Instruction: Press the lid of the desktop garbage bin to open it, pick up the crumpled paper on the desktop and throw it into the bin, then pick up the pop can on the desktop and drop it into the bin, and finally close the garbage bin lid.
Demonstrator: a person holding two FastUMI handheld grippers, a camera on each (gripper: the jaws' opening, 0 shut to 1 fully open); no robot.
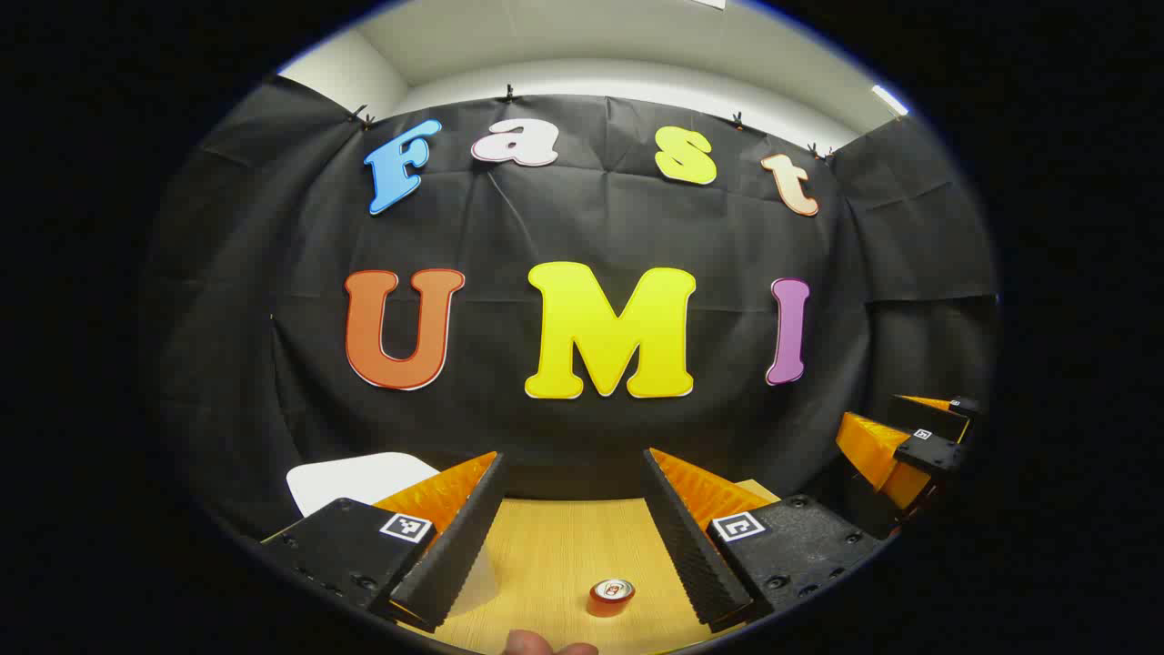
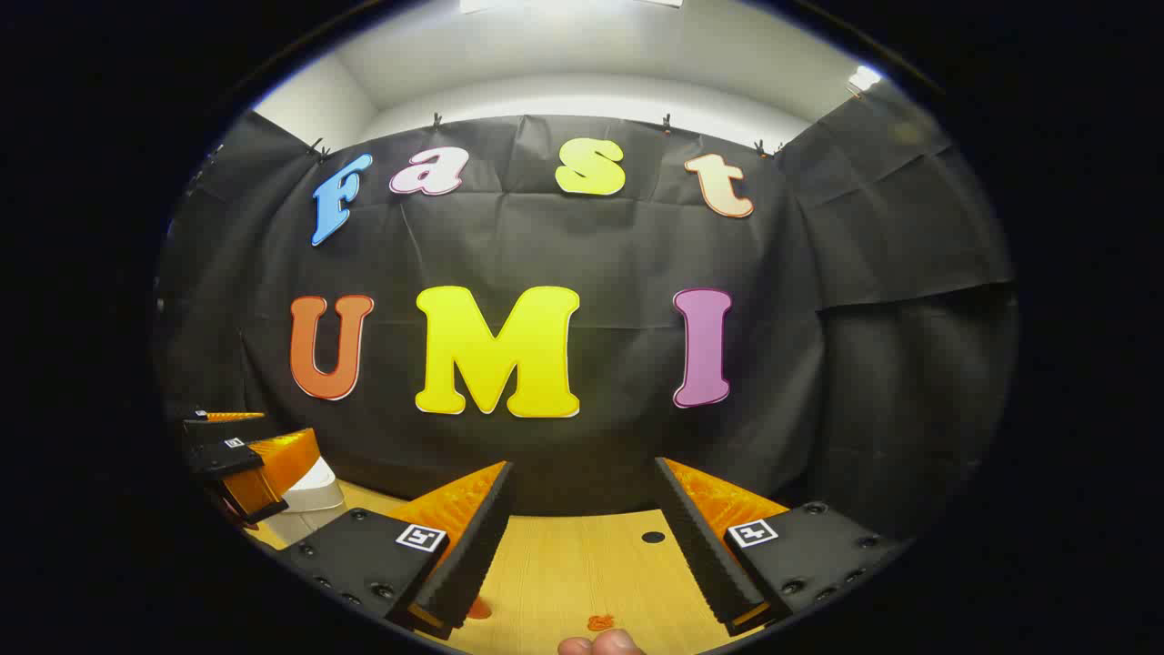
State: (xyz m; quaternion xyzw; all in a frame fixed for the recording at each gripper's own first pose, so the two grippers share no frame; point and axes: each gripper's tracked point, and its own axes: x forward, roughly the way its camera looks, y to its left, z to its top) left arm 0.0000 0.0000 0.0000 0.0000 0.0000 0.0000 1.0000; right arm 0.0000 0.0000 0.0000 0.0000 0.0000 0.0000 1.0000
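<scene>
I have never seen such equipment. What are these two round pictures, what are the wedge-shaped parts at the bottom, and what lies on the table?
A person holds one two-finger tool in each hand; no robot arm is here. Each picture comes from a camera riding on one tool. In the left gripper view, the left tool is open and holds nothing. Below it, a red metal pop can stands on the light wooden table, with a white plastic bin at the left. In the right gripper view, the right tool is also open and holds nothing.

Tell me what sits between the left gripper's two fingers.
In the left gripper view, the open left gripper frames bare wooden desktop, with the pop can standing upright near the bottom.
</scene>
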